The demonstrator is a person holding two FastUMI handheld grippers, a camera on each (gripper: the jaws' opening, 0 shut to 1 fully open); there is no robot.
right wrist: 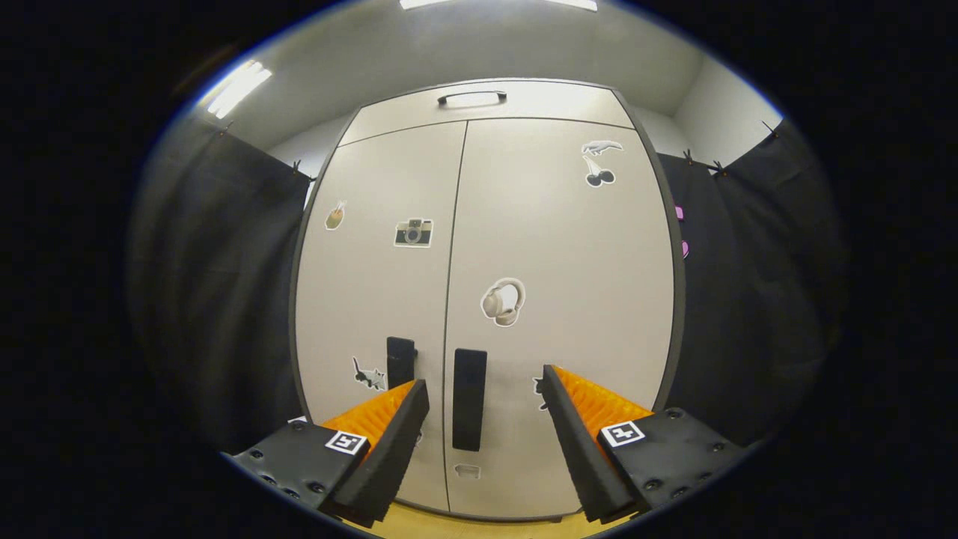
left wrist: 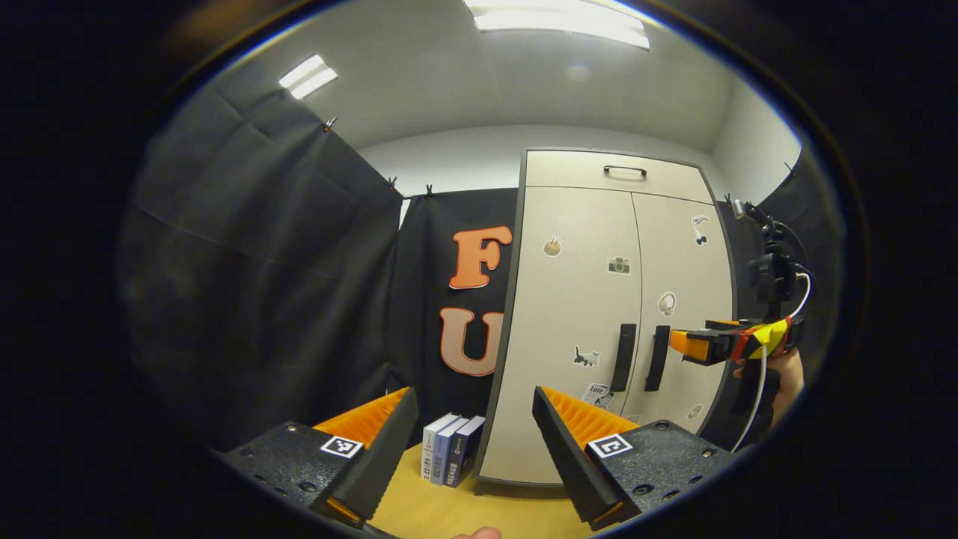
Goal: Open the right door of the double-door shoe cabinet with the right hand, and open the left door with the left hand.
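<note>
The shoe cabinet (left wrist: 576,299) stands upright with both cream doors closed, each bearing stickers. Its two black handles, left (left wrist: 623,357) and right (left wrist: 657,358), sit side by side at the centre seam. My left gripper (left wrist: 475,457) is open, some way back from the cabinet and off to its left. My right gripper (left wrist: 692,346) shows in the left gripper view, held by a hand just in front of the right door. In the right gripper view my right gripper (right wrist: 485,438) is open, with the right door's handle (right wrist: 469,399) between its fingers but farther off; the left handle (right wrist: 400,361) stands behind its left finger.
Three books (left wrist: 451,448) stand upright on the wooden surface (left wrist: 449,509) by the cabinet's left foot. A top panel with a handle (left wrist: 625,171) caps the cabinet. Black cloth walls (left wrist: 254,284) close in on both sides.
</note>
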